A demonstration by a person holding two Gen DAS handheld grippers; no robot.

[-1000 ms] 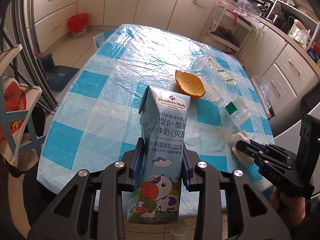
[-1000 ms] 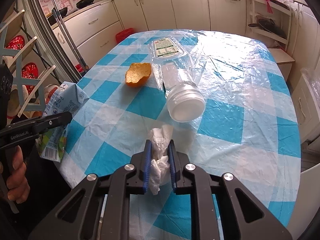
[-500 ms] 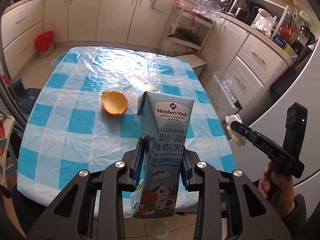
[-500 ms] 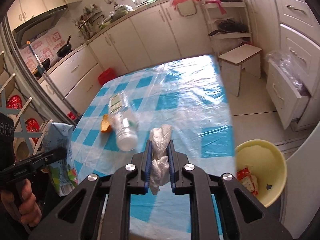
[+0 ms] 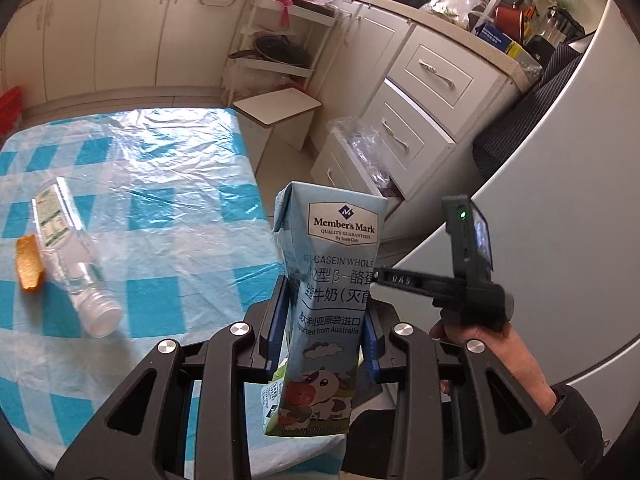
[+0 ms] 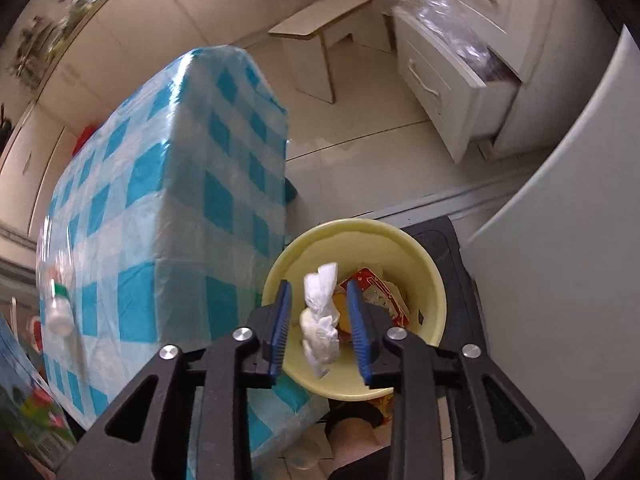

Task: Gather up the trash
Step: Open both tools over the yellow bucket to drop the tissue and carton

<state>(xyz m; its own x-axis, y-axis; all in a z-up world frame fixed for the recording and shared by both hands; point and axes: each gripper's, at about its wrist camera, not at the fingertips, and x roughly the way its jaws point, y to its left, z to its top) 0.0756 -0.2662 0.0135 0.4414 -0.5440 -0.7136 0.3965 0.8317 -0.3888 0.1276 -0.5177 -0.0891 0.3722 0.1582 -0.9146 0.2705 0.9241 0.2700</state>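
Right gripper (image 6: 320,320) fingers opening, crumpled tissue (image 6: 320,316) loose between them above yellow bin (image 6: 434,280): light, soft. Your left gripper (image 5: 324,336) fingers clamp milk carton (image 5: 328,300) mid-body: light, crushable.

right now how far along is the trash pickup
Done: wrappers already lie in the yellow bin. In hand: right gripper opening, crumpled tissue dropping over the bin; left gripper grips the milk carton. Left: plastic bottle and orange peel on the table.

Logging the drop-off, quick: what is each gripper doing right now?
Left gripper: shut on the milk carton.
Right gripper: fingers opening, pads clear of the crumpled tissue between them, over the yellow bin.
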